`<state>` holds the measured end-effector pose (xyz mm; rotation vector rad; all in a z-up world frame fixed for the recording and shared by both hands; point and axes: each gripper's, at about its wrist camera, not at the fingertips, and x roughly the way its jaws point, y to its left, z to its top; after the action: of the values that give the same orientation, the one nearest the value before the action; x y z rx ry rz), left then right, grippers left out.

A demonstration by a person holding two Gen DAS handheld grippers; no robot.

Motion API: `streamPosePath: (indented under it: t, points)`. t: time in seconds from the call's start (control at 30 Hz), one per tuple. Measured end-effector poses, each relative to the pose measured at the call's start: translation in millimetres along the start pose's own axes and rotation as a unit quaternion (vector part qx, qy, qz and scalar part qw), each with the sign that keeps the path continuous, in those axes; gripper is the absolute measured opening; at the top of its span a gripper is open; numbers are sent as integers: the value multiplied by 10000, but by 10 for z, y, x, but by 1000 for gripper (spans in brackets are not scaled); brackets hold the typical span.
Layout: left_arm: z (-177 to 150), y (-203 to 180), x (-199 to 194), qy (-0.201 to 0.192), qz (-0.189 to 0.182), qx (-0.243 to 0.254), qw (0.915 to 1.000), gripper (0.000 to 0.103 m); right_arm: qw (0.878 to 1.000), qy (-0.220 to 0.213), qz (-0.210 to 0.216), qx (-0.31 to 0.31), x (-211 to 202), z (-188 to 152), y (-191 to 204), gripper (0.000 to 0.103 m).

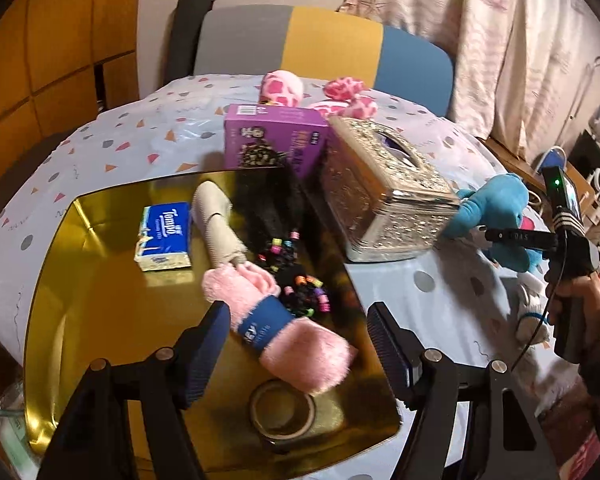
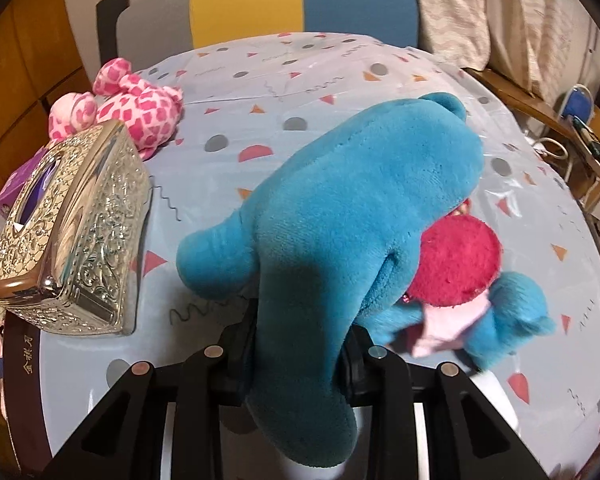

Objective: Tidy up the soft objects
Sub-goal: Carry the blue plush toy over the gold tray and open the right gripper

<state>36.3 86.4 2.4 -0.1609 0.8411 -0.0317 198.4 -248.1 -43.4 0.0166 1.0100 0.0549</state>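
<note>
One gold tray (image 1: 100, 264) holding pink towel (image 1: 300, 340), tissue pack (image 1: 165, 236), tape roll (image 1: 282, 410)

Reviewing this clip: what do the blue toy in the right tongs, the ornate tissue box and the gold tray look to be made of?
Blue toy: plush fabric, short matte pile with a stitched seam; it sags where the right tongs pinch it.
Tissue box: looks like embossed metal, or metallised plastic; shiny silver-gold scrollwork with sharp glints.
Gold tray: probably polished metal; mirror-like, reflecting the items on it.
</note>
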Motion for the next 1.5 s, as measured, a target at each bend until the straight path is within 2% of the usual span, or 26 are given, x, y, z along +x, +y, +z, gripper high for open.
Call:
streamPosePath:
  t: [0.13, 0.4, 0.6, 0.7, 0.9, 1.03, 1.13, 1.23, 1.5]
  points:
    - [-29, -93, -34, 2, -116, 136, 9998, 71, 9997, -157, 57, 174, -169, -28, -72, 31]
    - [-63, -253, -184, -118, -289, 404, 9987, 71, 9963, -784, 323, 116, -750, -10, -41, 31]
    - [-38, -347, -396, -336, -480, 509, 9970, 71, 9874, -1171, 1037, -256, -1180, 59, 212, 31]
    - [-9, -372, -551, -477, -625, 491, 9957, 71, 9776, -1240, 1590, -597, -1297, 113, 484, 31]
    - [11, -356, -806, -723, -723, 487, 9936, 71, 9475, -1023, 2511, -1695, -1274, 167, 1422, 31]
    - [-18, -233, -857, -726, -700, 327, 9944, 72, 9162, -630, 3026, -2549, -1136, 115, 2187, 31]
    - [-88, -144, -840, -643, -667, 256, 9954, 72, 8885, -133, 3326, -3158, -958, 42, 2726, 31]
    - [-154, -46, -774, -512, -598, 156, 9968, 71, 8673, 313, 3510, -3516, -802, -82, 3078, 31]
    - [-238, 260, -596, -291, -318, -280, 9987, 71, 8336, 1240, 3798, -3814, -262, -151, 3726, 31]
